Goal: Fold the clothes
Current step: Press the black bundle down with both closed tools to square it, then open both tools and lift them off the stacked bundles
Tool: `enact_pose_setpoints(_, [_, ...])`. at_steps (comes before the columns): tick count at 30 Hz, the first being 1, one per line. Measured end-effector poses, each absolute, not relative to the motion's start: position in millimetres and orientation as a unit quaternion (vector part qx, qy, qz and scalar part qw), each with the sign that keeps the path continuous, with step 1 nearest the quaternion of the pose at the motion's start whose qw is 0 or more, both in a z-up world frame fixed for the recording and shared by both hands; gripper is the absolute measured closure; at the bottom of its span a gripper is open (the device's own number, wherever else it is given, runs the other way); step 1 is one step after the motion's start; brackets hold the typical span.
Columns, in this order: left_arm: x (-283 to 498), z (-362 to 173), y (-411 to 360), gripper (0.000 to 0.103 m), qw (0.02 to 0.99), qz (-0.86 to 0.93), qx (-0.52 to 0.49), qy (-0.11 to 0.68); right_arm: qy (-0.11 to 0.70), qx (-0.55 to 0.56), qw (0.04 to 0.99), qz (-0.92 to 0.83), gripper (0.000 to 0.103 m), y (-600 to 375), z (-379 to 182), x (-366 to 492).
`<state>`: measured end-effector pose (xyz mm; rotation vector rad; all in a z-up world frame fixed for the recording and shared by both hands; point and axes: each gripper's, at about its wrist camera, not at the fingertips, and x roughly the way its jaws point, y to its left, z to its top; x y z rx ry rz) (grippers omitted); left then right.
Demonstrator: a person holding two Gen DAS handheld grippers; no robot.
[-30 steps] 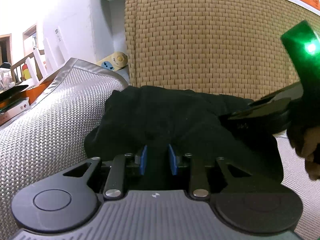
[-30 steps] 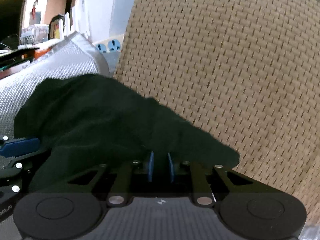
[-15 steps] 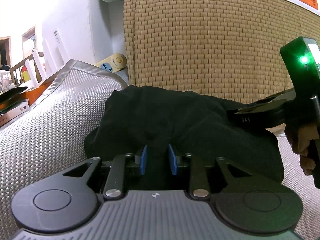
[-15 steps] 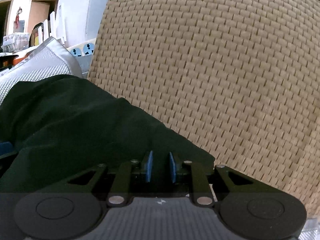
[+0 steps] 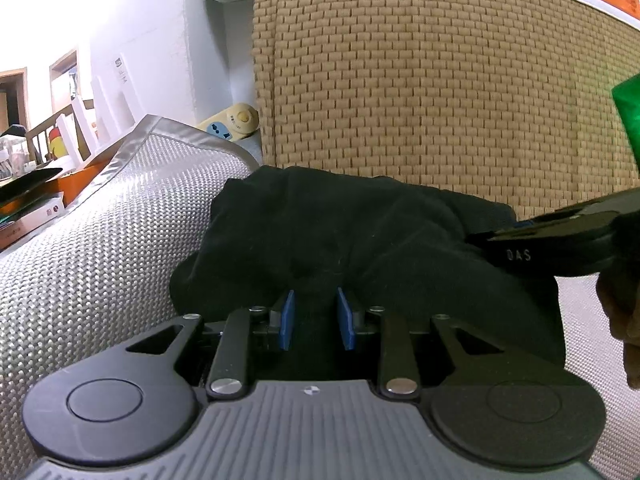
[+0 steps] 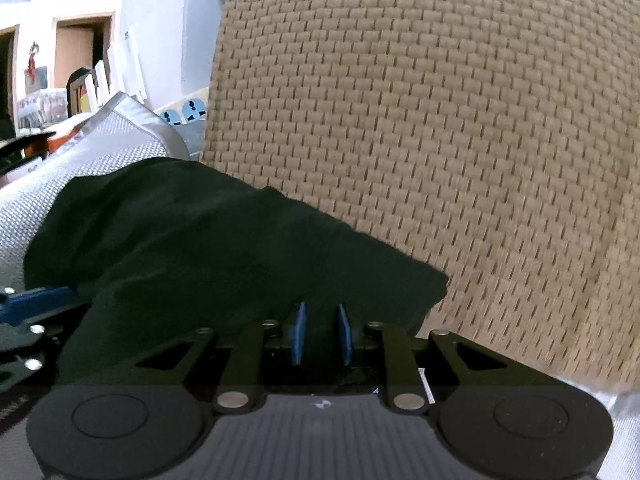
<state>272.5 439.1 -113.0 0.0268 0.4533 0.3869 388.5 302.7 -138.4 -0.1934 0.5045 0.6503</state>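
Left wrist: black garment point(image 5: 360, 240) bunched against woven panel point(image 5: 440, 100).

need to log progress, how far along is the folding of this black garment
Done: black garment lies bunched on the grey woven mat by the wicker wall, no neat fold visible. In hand: left gripper and right gripper each pinch its near edge. Left: the folding itself.

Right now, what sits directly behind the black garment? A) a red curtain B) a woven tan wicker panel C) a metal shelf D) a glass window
B: in both wrist views the black garment lies on the grey woven surface against a tan woven wicker panel; both claws, left and right, grip it.
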Motion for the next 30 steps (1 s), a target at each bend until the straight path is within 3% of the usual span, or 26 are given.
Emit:
enact_pose_setpoints(11, [267, -107, 433, 0.076, 0.947, 0.212, -0.014, 0.240, 0.253, -0.096, 0.908, 0.321, 0.081, 289, -137, 367])
enact_pose_setpoints(15, [253, -106, 428, 0.067, 0.945, 0.228, -0.031, 0.233, 0.246, -0.093, 0.907, 0.330, 0.081, 281, -132, 355])
enact_pose_setpoints(30, [220, -114, 401, 0.059, 0.938, 0.225, -0.073, 0.253, 0.264, -0.051, 0.900, 0.344, 0.080, 240, -145, 310])
